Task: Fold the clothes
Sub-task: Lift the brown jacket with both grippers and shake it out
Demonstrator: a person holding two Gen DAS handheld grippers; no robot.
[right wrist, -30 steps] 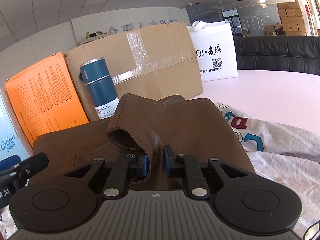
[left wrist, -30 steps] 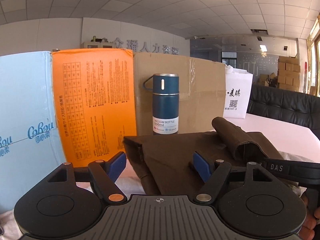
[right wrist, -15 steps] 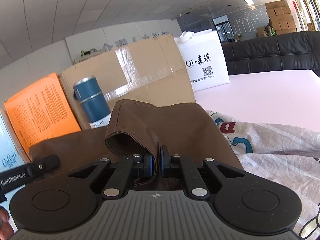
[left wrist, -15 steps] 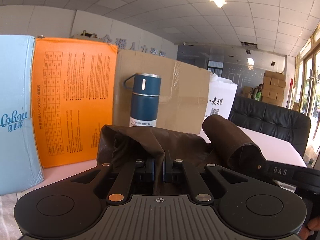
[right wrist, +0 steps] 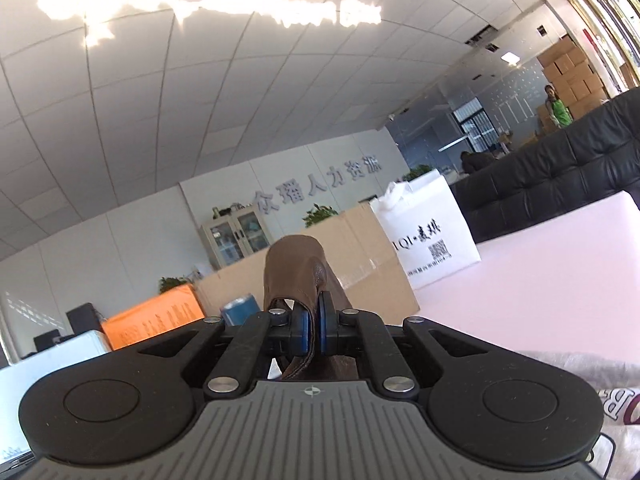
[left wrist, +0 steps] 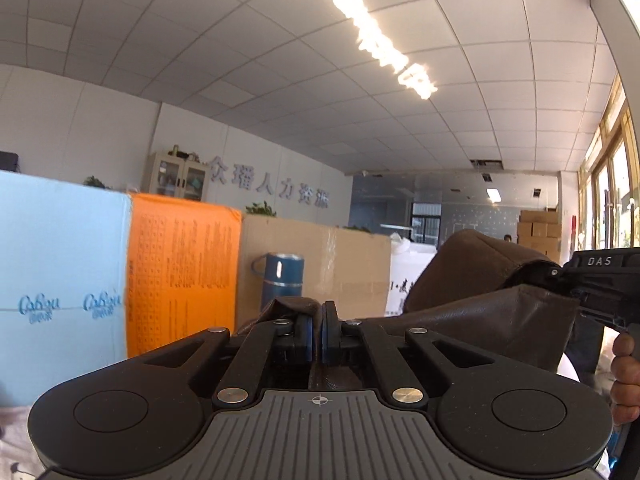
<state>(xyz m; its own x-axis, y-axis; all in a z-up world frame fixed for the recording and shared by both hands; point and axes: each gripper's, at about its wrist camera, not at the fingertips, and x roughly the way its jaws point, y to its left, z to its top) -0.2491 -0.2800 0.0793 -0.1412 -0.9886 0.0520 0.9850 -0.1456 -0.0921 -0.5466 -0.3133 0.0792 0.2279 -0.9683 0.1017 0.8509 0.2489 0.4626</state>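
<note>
I have the left gripper (left wrist: 317,334) clamped tight, its blue pads pinching a fold of the brown garment (left wrist: 492,312) between them. The cloth bunches up just over the left pad and stretches away to the right of this gripper, where it rises into a rounded hump. At that far right edge I see the right gripper's black body, marked DAS, gripping the same cloth, with a hand (left wrist: 623,376) below it.

On the other side, the right gripper (right wrist: 315,330) is closed as well, a stitched edge of the brown garment (right wrist: 294,276) caught between its pads. The cloth stands up in a narrow loop straight ahead of the fingertips and a short tail hangs below them.

Beyond the left gripper stand a blue bottle (left wrist: 283,280), an orange box (left wrist: 182,268), a pale blue box (left wrist: 60,272) and a cardboard box (left wrist: 344,264). Ahead and to the right of the right gripper lies the pink desk (right wrist: 540,280) with a white bag (right wrist: 428,236) on it.
</note>
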